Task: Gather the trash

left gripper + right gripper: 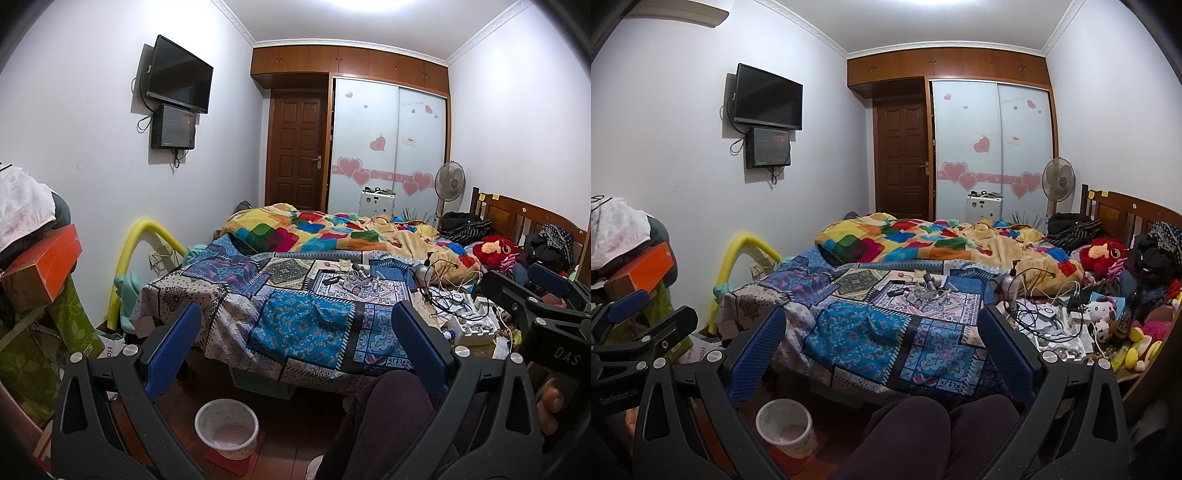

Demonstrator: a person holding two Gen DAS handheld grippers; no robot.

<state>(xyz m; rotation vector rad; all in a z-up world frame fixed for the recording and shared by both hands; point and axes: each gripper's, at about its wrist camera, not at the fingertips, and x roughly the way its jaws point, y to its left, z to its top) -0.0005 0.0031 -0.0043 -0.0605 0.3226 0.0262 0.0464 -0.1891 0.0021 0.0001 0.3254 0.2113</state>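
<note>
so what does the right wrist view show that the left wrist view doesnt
Only the right wrist view shows the black-and-white plush toy and yellow plush at the bed's right edge. Only the left wrist view shows a thumb beneath the right gripper. Both show the trash bin on the floor, the patchwork bedspread, the wall TV and open blue-padded fingers.

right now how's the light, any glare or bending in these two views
Left wrist view: ceiling glare blown out at top, white walls bowed by fisheye, dark corners. Right wrist view: same glare, curved wooden headboard, floor around the white round wastebasket dim.
</note>
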